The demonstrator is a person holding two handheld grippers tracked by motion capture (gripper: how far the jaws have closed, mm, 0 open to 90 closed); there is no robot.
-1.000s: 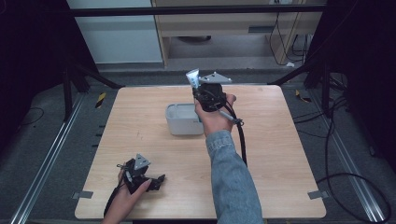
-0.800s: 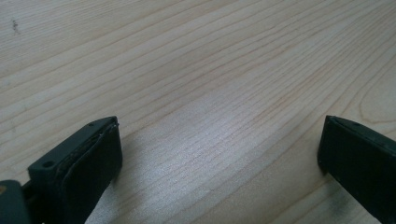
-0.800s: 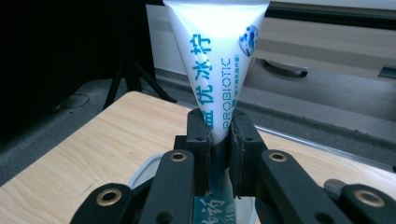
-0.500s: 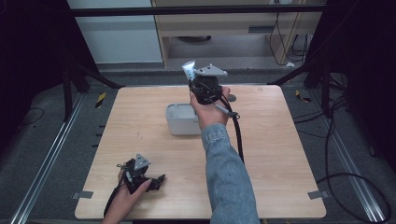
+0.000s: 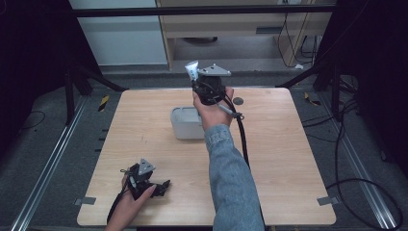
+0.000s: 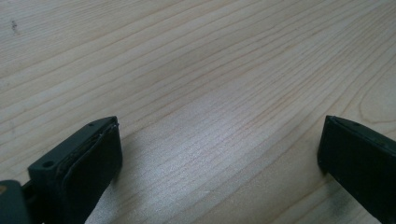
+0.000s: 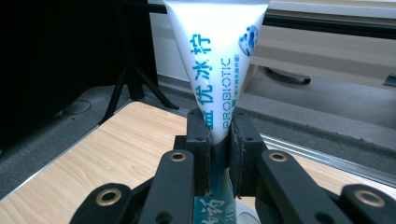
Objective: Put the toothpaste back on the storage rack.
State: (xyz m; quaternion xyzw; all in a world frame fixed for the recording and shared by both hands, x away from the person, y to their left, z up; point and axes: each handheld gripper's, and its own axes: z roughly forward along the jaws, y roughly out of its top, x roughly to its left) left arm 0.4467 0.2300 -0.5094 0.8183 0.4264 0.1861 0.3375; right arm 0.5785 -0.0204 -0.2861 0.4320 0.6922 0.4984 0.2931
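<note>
A white toothpaste tube (image 7: pixel 215 56) with blue lettering stands upright between the two black pads of my right gripper (image 7: pixel 219 149), which is shut on it. From above, that tube (image 5: pixel 192 71) sticks up over the far end of a grey box (image 5: pixel 185 126), held by the right gripper (image 5: pixel 202 83) at the table's far middle. My left gripper (image 5: pixel 161 186) rests near the front left edge of the table, held low in a hand. Its jaws stand wide apart over bare wood, left gripper (image 6: pixel 219 154) open with nothing between them.
The wooden table (image 5: pixel 288 159) has free surface right of the box and in front of it. A small dark round disc (image 5: pixel 238 101) lies behind the right hand. A black cable (image 5: pixel 242 139) trails from the right gripper along the sleeve. Metal rails run along both sides of the table.
The right gripper with the tube has shifted slightly toward the far edge of the table and a little left. The left hand has stayed where it was.
</note>
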